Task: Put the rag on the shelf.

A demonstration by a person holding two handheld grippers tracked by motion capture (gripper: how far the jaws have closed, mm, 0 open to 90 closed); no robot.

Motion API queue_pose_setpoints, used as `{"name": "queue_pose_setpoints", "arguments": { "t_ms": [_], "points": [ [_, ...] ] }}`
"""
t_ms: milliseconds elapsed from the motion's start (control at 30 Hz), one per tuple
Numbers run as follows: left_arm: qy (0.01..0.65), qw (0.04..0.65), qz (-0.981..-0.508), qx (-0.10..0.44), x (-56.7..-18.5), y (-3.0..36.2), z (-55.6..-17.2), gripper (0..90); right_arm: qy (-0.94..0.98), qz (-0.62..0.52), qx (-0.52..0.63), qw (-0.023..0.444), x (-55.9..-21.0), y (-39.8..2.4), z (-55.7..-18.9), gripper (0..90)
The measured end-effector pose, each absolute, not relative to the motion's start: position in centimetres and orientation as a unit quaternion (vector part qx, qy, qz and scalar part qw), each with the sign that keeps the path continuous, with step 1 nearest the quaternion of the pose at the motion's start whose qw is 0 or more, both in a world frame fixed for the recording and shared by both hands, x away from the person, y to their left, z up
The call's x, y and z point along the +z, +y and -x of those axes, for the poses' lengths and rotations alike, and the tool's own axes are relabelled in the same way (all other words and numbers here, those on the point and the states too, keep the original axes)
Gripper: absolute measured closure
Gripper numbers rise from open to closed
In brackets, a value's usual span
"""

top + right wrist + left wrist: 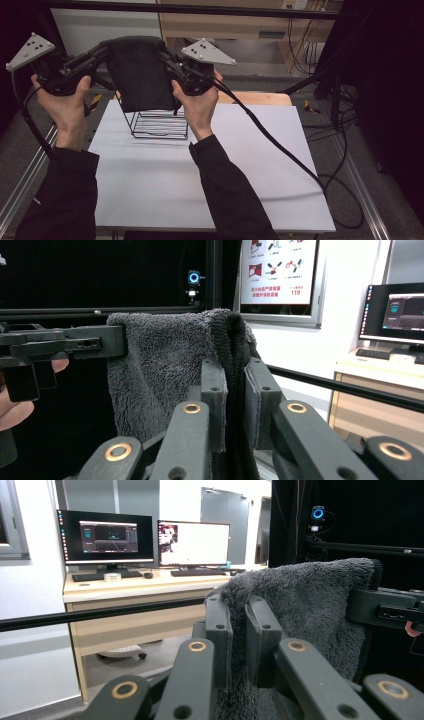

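A dark grey fluffy towel (137,72) hangs stretched between my two grippers, held up above a black wire rack (159,125) on the white table (215,165). My left gripper (106,50) is shut on the towel's upper left corner. My right gripper (167,56) is shut on its upper right corner. In the left gripper view my left gripper (239,617) pinches the towel (310,610) between its jaws. In the right gripper view my right gripper (235,377) clamps a fold of the towel (165,375), and the other gripper's jaw (75,345) holds the far corner.
A wooden board (260,98) lies beyond the table's far edge. Cables (345,200) trail over the floor at the right. A desk (135,587) with two monitors (150,542) stands behind. A black frame bar (200,9) runs across the back.
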State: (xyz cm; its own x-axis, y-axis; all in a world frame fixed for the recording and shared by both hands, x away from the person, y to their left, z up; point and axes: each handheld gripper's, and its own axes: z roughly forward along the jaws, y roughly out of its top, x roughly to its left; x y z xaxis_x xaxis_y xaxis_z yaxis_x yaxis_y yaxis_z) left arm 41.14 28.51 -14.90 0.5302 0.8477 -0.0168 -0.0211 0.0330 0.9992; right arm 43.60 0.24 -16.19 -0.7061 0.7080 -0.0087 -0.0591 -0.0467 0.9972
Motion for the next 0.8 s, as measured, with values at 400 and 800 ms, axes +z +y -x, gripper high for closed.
{"name": "queue_pose_setpoints", "arguments": {
  "t_ms": [400, 800],
  "points": [
    [0.355, 0.635, -0.592, 0.347, -13.1, 28.9, -43.1, 82.1, 0.623, -0.256, 0.676, 0.297, -14.4, 1.1, -45.3, 81.4],
    [0.368, 0.633, -0.582, 0.354, -11.7, 28.9, -45.1, 82.1, 0.617, -0.260, 0.676, 0.308, -13.0, 1.7, -47.3, 81.4]
  ]
}}
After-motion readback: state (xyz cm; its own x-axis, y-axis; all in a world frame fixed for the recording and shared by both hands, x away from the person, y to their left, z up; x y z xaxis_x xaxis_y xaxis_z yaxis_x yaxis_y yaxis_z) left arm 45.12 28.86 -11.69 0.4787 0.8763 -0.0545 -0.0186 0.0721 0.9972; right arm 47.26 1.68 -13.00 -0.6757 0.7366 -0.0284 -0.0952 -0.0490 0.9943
